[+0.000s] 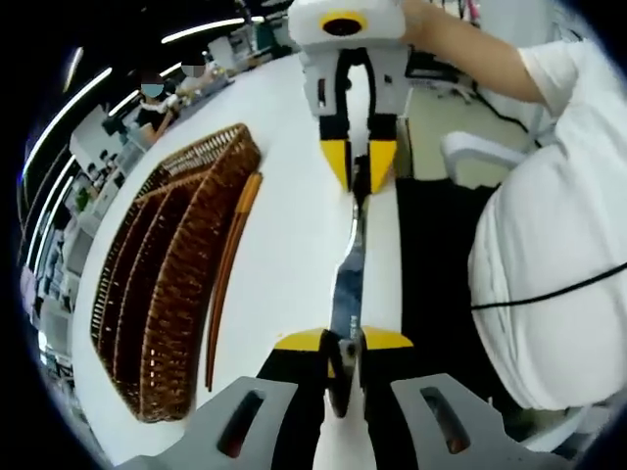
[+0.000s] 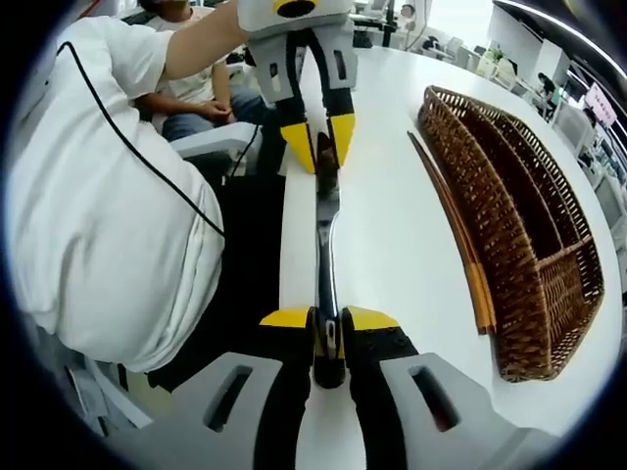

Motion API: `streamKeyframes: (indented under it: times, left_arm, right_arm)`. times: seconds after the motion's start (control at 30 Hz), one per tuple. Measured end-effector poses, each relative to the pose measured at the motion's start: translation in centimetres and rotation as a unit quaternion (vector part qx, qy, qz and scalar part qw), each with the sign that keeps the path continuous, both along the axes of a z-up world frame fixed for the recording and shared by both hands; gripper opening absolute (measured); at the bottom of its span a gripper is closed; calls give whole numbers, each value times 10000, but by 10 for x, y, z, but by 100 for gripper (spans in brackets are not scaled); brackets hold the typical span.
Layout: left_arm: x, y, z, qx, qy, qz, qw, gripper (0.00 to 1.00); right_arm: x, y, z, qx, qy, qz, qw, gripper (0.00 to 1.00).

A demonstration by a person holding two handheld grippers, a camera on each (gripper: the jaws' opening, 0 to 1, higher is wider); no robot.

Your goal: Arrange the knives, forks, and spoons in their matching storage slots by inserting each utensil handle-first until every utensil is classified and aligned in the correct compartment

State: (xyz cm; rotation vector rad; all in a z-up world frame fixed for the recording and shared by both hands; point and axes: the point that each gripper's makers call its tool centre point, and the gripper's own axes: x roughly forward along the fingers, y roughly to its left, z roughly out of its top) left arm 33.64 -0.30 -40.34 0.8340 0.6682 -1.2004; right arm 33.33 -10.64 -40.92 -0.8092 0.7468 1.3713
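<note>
Two grippers face each other over the white table, tips pointing at one another, with a single metal utensil stretched between them. In the left gripper view, the left gripper rises from the bottom, its yellow-tipped jaws pinched together on the broad shiny end of the utensil, while the right gripper reaches in from the top, held by a person's bare forearm, its jaws closed on the thin far end. In the right gripper view the roles swap: the right gripper clamps the near dark end of the utensil and the left gripper holds the far end from above. Whether it is a knife, fork or spoon cannot be told, since the jaws hide both ends. The utensil hangs along the table's edge nearest the person in a white shirt. Well apart from it, toward the middle of the table, lies a brown wicker tray with long compartments, and a thin wooden stick rests on the table just beside the tray's near wall.
</note>
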Motion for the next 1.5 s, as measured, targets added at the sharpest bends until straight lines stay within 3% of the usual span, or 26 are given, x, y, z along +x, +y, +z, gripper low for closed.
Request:
streamKeyframes:
  times: [0.47, 0.83, 1.03, 1.2, 1.4, 1.5]
  left_arm:
    - [-2, 0, 2, -122, -669, 68, 9977, 10]
    - [-3, 0, 4, -220, -1267, 108, 9916, 10]
    - [-3, -2, 7, -280, -1844, -111, 9824, 10]
    - [-2, -1, 8, -381, -1816, -4, 9826, 10]
    - [-4, -1, 8, -406, -1996, -11, 9790, 10]
    - [-3, -1, 8, -508, -2306, 2, 9717, 10]
  right_arm:
    - [1, 3, -2, -78, 344, -98, 9993, 12]
    - [3, 3, -2, -247, 652, -34, 9976, 12]
    - [4, 2, -1, -265, 941, -46, 9952, 11]
    - [5, 2, -1, -292, 1153, -66, 9929, 10]
    - [4, 2, -1, -302, 1325, -74, 9907, 10]
    - [2, 2, -1, -317, 1450, -18, 9889, 9]
